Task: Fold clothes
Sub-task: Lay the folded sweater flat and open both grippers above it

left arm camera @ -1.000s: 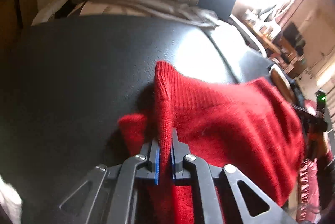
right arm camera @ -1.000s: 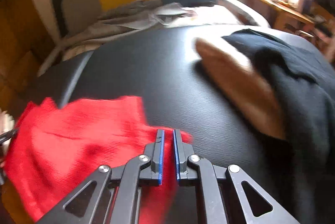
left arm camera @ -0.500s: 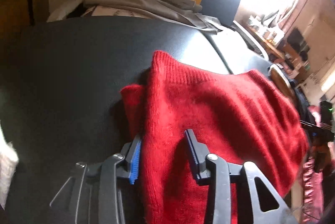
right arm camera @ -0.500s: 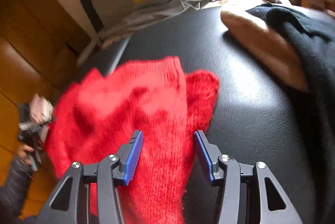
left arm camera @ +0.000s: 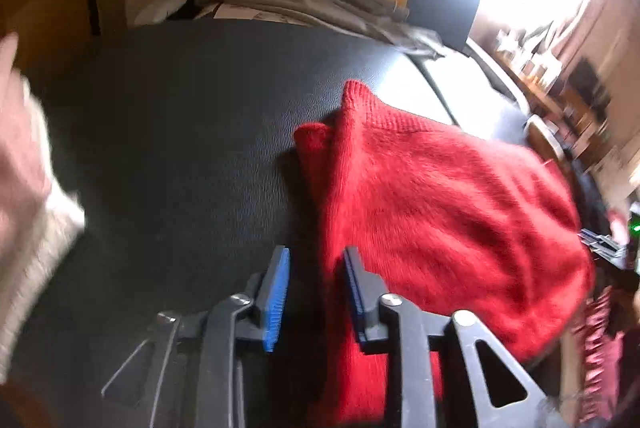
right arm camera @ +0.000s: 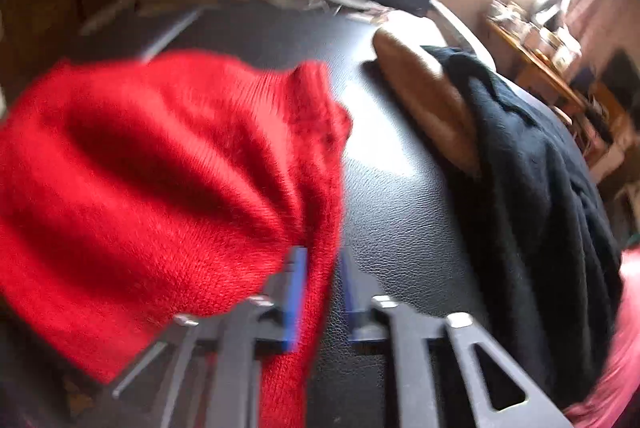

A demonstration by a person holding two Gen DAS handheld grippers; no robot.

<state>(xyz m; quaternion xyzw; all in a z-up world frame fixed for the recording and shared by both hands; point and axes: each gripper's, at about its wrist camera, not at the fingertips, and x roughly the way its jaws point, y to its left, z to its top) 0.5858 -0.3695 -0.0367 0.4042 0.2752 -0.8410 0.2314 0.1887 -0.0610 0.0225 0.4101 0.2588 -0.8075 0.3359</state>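
Black leather-grained desk [left arm camera: 180, 147] filled both views, with a cluttered, sunlit room behind it. On it lay the red knitted sweater [left arm camera: 432, 211], roughly doubled over, a ribbed corner sticking up at its far edge. The left tool [left arm camera: 316, 292] stood part-spread, its jaws having just been closing, one pad at the sweater's edge but not pinching it. The right tool [right arm camera: 320, 292], likewise part-spread and closing, straddled a hanging strip of the red knit without gripping. One fold looked just released; next would come regrasping an edge for another fold. A dark garment [right arm camera: 540, 195] waited nearby.
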